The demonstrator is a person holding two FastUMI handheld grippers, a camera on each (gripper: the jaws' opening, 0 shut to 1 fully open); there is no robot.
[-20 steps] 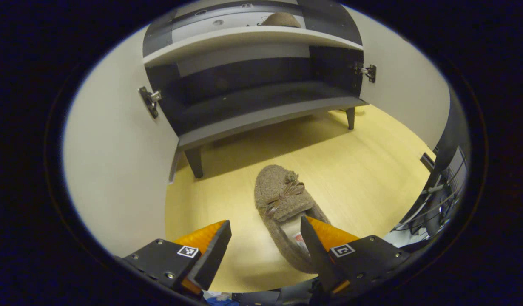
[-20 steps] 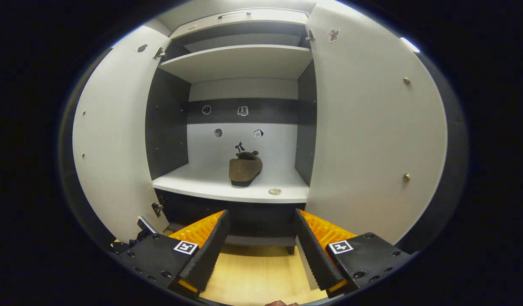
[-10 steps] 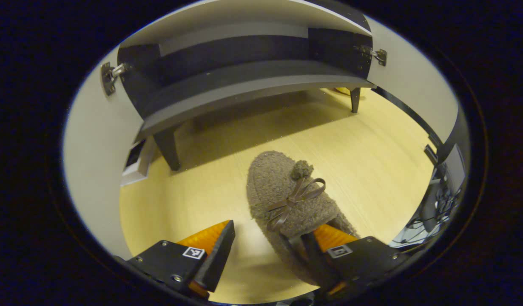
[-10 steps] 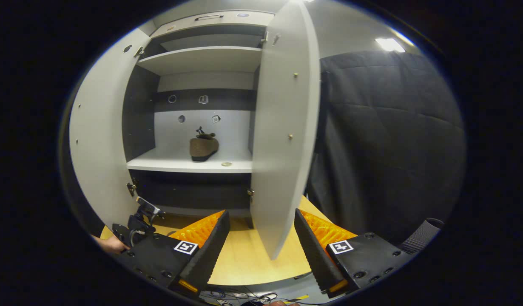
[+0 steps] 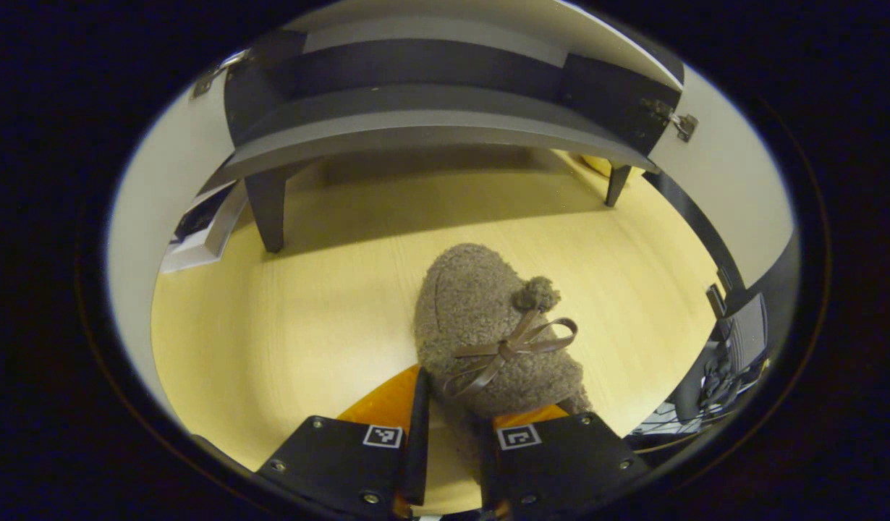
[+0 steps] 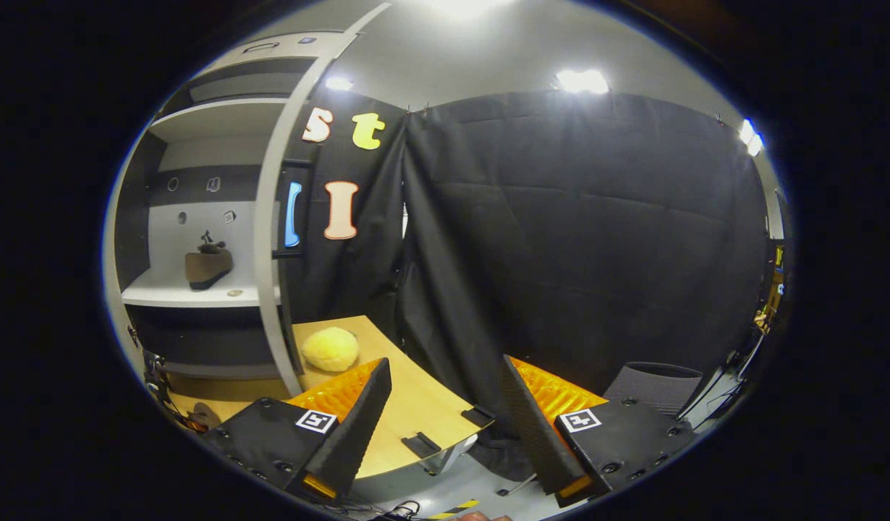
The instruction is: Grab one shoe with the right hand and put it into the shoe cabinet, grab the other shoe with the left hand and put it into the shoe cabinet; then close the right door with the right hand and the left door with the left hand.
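The left gripper (image 5: 448,427) pinches the shoe (image 5: 492,340) at its 6 o'clock edge. Such a thin edge grip may slip on lifting. The right gripper (image 6: 445,427) is spread, empty.

We can't read any text, brand or number here. Each gripper body carries square black-and-white marker tags (image 5: 383,435), pattern only, no characters. The small stickers (image 6: 213,184) on the cabinet's (image 6: 199,295) back wall, above the shoe (image 6: 208,265), are too small for us to make out.
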